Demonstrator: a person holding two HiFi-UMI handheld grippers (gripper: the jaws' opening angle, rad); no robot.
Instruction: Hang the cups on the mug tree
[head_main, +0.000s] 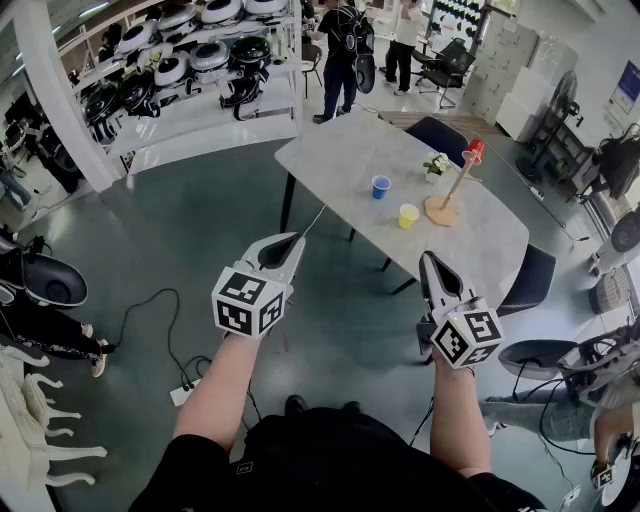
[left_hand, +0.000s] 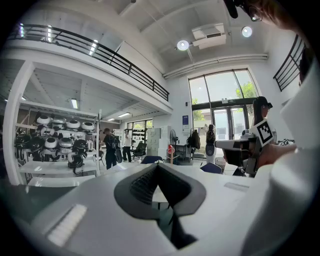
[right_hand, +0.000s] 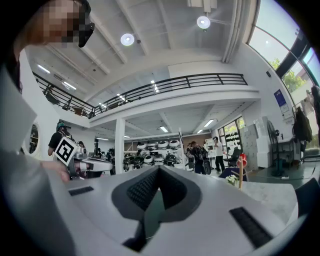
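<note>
A wooden mug tree (head_main: 452, 190) stands on the grey table (head_main: 340, 160) with a red cup (head_main: 474, 150) hung at its top. A blue cup (head_main: 380, 187) and a yellow cup (head_main: 408, 216) stand on the table to its left. My left gripper (head_main: 296, 240) and right gripper (head_main: 428, 259) are held well short of the table, above the floor, both shut and empty. In the right gripper view the mug tree (right_hand: 240, 176) with the red cup (right_hand: 242, 161) shows far off at the right. In the left gripper view the red cup (left_hand: 171, 149) is tiny and distant.
A small potted plant (head_main: 437, 166) stands beside the mug tree. Dark chairs (head_main: 440, 136) surround the table. White shelves with helmets (head_main: 190, 60) stand at the back left. People (head_main: 342, 50) stand behind the table. Cables (head_main: 190, 370) lie on the floor.
</note>
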